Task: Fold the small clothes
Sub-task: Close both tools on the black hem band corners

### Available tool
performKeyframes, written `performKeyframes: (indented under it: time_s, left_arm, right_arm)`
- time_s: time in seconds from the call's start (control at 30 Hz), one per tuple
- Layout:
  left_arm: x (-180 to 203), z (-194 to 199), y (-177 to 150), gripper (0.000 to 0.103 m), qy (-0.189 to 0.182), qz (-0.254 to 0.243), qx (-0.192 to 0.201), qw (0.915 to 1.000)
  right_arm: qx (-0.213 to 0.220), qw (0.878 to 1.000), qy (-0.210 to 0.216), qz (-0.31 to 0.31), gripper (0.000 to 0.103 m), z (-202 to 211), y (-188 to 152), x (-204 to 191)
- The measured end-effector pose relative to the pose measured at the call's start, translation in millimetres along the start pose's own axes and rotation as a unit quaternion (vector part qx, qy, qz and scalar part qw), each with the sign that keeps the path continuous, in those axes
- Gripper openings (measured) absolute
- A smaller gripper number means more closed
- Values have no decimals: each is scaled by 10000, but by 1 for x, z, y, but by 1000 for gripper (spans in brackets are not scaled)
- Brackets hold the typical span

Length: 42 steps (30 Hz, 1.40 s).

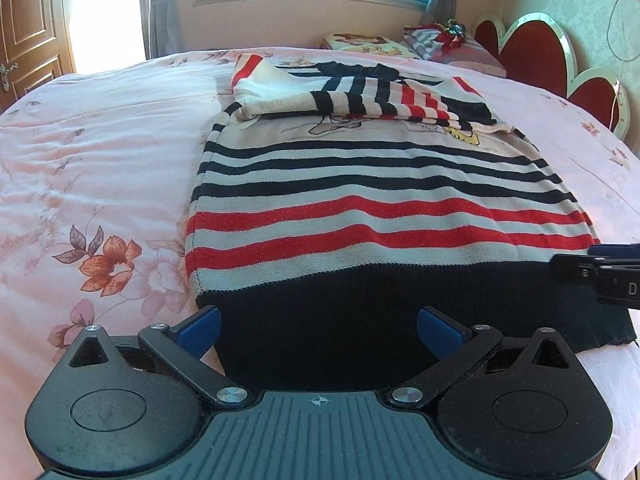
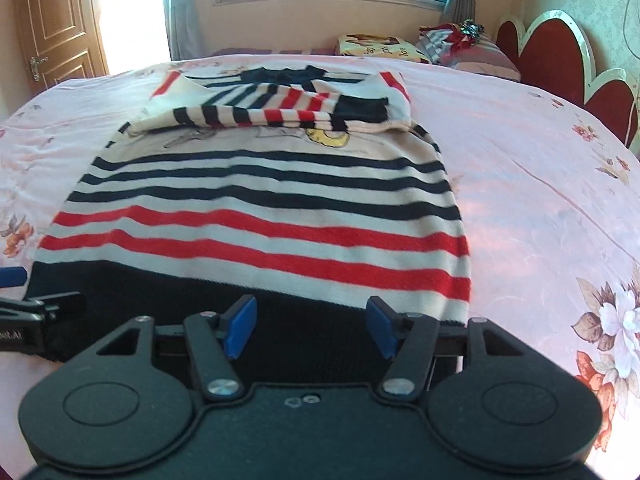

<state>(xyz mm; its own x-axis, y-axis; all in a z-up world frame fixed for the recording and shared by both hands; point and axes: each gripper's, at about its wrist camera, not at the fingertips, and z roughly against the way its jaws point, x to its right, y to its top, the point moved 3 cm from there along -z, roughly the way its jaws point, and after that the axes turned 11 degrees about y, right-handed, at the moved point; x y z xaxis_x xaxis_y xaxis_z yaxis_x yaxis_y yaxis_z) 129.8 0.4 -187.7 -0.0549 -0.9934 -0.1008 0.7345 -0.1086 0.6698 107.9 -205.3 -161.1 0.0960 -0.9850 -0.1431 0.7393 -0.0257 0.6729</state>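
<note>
A small striped knit sweater (image 1: 360, 184) in cream, navy and red lies flat on the pink floral bedspread (image 1: 100, 152), its navy hem nearest me. Both sleeves (image 1: 360, 100) are folded across the chest. My left gripper (image 1: 318, 330) is open, its blue pads over the left part of the hem. My right gripper (image 2: 310, 326) is open over the right part of the hem; the sweater (image 2: 260, 208) fills that view. Each gripper shows at the edge of the other's view: the right one (image 1: 600, 276) and the left one (image 2: 24, 312).
The bedspread (image 2: 540, 184) spreads wide on both sides. A red heart-shaped headboard (image 1: 532, 56) stands at the right, with folded bedding and pillows (image 1: 420, 40) beyond the sweater. A window and curtains are at the back, a wooden door (image 1: 28, 28) at the left.
</note>
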Motion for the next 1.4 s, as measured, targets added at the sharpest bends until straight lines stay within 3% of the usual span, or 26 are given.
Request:
performKeyframes:
  time_s: [0.13, 0.2, 0.27, 0.63, 0.9, 1.17, 1.4]
  left_arm:
    - [5, -4, -6, 103, 31, -141, -59, 9999]
    - [5, -14, -13, 103, 125, -213, -223, 9994]
    - [2, -14, -17, 103, 120, -207, -134, 9996]
    - [-3, -17, -18, 103, 76, -70, -191, 9998]
    - [-4, -18, -15, 103, 6, -60, -303, 9995]
    - [-30, -16, -10, 103, -148, 451, -373, 9982]
    - [-33, -19, -20, 103, -77, 166, -200, 9996]
  right_arm:
    - [-56, 9995, 265, 188, 59, -12, 4, -27]
    - [-147, 9991, 289, 280, 59, -19, 1, -35]
    - [-323, 9988, 214, 314, 59, -28, -6, -37]
    - [-288, 9995, -87, 27, 61, -10, -34, 7]
    - [-327, 9993, -82, -129, 63, 0, -35, 14]
    - [-21, 9997, -37, -253, 63, 18, -25, 14]
    - [-357, 9982, -236, -431, 65, -7, -27, 41]
